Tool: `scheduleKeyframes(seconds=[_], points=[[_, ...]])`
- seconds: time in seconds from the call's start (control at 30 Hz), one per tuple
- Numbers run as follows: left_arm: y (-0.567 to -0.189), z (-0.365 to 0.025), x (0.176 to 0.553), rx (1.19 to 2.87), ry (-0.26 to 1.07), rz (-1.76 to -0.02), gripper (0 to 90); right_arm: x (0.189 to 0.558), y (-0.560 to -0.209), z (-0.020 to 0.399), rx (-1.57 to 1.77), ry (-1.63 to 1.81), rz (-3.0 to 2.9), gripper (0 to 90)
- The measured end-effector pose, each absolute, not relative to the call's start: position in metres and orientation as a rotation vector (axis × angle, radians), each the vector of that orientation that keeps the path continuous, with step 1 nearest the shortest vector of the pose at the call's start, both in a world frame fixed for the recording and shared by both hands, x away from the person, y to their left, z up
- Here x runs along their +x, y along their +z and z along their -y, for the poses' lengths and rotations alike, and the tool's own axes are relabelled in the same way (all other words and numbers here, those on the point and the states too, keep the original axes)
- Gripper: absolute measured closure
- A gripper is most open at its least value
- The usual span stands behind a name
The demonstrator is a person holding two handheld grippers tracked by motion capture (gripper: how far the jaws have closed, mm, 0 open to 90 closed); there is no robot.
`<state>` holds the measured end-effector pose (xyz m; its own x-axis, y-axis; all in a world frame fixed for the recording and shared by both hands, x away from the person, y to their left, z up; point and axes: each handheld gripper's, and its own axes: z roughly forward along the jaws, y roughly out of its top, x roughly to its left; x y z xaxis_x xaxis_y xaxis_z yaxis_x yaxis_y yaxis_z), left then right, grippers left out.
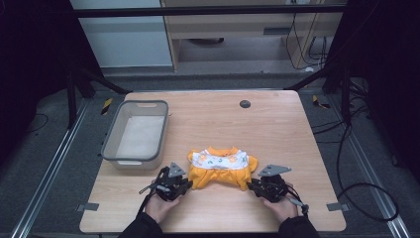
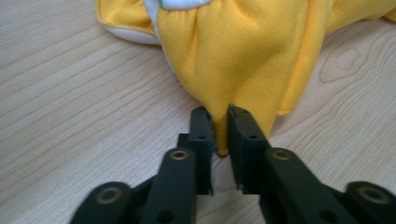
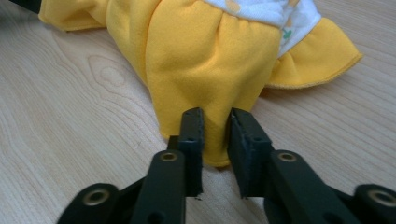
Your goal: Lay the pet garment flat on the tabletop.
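A small yellow garment [image 1: 220, 166] with a white printed top panel lies near the table's front middle. My left gripper [image 1: 187, 182] holds its lower left corner. In the left gripper view the jaws [image 2: 221, 121] are shut on a pinched tip of yellow fabric [image 2: 243, 56], which pulls into folds toward them. My right gripper [image 1: 251, 186] is at the lower right corner. In the right gripper view its jaws [image 3: 215, 123] are closed narrowly on the hem of a yellow leg [image 3: 205, 60] lying flat on the wood.
A grey plastic bin [image 1: 110, 136] stands at the table's left, just beyond the left gripper. A dark round grommet [image 1: 244, 103] sits near the far edge. Bare wooden table [image 1: 282, 134] stretches right of and beyond the garment. Cables lie on the floor at right.
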<state>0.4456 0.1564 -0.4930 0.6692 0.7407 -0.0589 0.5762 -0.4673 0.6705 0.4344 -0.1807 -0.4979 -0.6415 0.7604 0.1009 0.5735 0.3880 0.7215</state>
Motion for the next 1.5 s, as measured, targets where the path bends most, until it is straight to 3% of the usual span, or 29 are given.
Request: scheduleKeyframes(seconds=[0.17, 0.63, 0.87, 0.97, 1.17, 1.5], points=[[-0.491, -0.153, 0.445, 2.218, 0.316, -1.01, 87.3, 0.434, -0.495, 0.182, 1.187, 1.114, -2.406, 86.3], [-0.44, -0.186, 0.413, 2.099, 0.197, -0.938, 87.7, 0.401, -0.449, 0.207, 1.106, 1.289, -2.379, 87.1], [-0.468, -0.18, 0.383, 2.247, 0.159, -0.944, 86.1, 0.373, -0.463, 0.209, 1.085, 1.228, -2.507, 84.1], [-0.472, -0.177, 0.382, 2.262, 0.202, -0.947, 68.8, 0.372, -0.472, 0.211, 1.101, 1.179, -2.516, 77.7], [-0.456, -0.192, 0.386, 2.135, 0.311, -0.942, 45.9, 0.374, -0.466, 0.217, 1.105, 1.235, -2.407, 68.5], [-0.427, -0.191, 0.442, 2.043, 0.493, -0.959, 40.4, 0.416, -0.45, 0.217, 1.126, 1.294, -2.191, 50.1]])
